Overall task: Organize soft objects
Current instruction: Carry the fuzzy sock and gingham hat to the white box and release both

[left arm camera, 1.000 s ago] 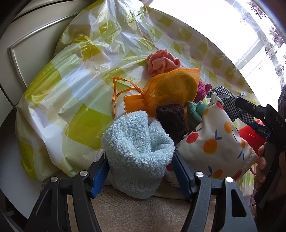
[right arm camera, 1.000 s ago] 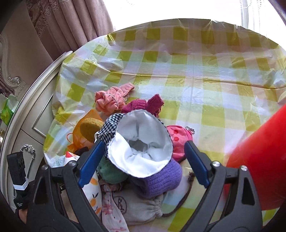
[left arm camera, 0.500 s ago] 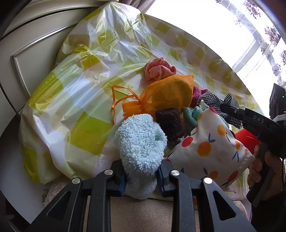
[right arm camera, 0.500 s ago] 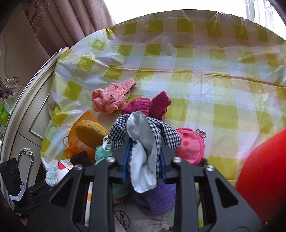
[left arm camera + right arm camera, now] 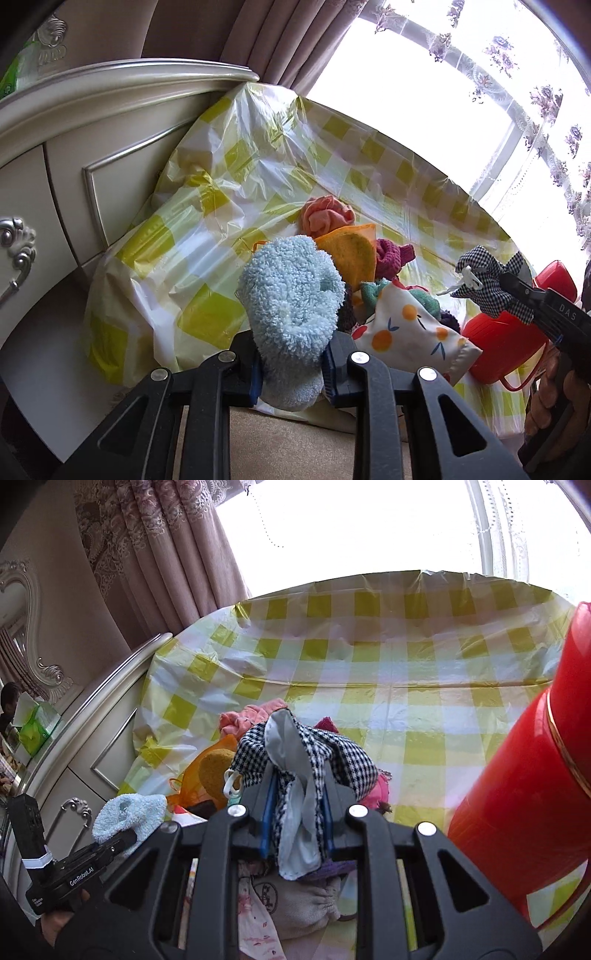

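My left gripper [image 5: 291,363] is shut on a fluffy light-blue sock [image 5: 291,299] and holds it lifted above the pile; the sock also shows in the right wrist view [image 5: 127,814]. My right gripper [image 5: 297,818] is shut on a black-and-white checked pouch [image 5: 332,755] with a pale lining and holds it lifted; the pouch also shows in the left wrist view [image 5: 487,284]. Below lies a pile of soft things: an orange mesh bag with a sponge [image 5: 351,251], a pink cloth [image 5: 325,218], a magenta knit [image 5: 391,256] and a fruit-print pouch [image 5: 406,332].
A yellow-checked plastic cloth [image 5: 369,672] covers the table. A red container [image 5: 524,794] stands at the right, close to my right gripper. A cream dresser [image 5: 74,147] stands at the left. A grey drawstring bag [image 5: 295,897] and a pink purse [image 5: 380,792] lie in the pile.
Both grippers closed, the left on the blue sock and the right on the checked pouch. Both have since lifted their items up off the pile.
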The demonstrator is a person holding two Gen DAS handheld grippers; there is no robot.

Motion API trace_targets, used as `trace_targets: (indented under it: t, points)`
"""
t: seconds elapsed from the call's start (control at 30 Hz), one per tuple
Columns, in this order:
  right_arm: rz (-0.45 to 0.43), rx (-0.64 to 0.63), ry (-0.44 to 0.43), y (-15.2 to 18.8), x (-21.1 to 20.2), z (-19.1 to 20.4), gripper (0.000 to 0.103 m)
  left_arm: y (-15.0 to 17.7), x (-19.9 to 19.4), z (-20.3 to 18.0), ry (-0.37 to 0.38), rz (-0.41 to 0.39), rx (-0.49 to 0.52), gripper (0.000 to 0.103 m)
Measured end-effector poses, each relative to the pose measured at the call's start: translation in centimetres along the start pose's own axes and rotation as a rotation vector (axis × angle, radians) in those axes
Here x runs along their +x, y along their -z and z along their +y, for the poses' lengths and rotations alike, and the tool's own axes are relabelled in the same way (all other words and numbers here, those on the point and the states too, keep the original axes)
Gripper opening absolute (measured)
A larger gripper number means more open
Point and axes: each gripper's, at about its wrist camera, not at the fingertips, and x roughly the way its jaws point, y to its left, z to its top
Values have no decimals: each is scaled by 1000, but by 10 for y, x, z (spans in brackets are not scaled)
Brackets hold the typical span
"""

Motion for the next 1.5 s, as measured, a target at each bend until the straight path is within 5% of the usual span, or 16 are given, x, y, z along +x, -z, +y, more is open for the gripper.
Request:
trace_targets:
  t: [0.33, 0.73, 1.17, 1.5]
  points:
    - [-29, 45, 35, 44, -93, -31, 24, 12, -39, -48, 119, -41, 93, 26]
    - [-53, 211, 248, 107, -209, -121, 24, 57, -55, -155, 349, 56, 274, 26]
    - [-26, 383, 427, 180, -278, -193, 24, 156, -49, -284, 663, 404, 499, 26]
    - [-33, 470, 505, 216, -315, -224, 24, 227, -40, -348, 774, 654, 627, 27]
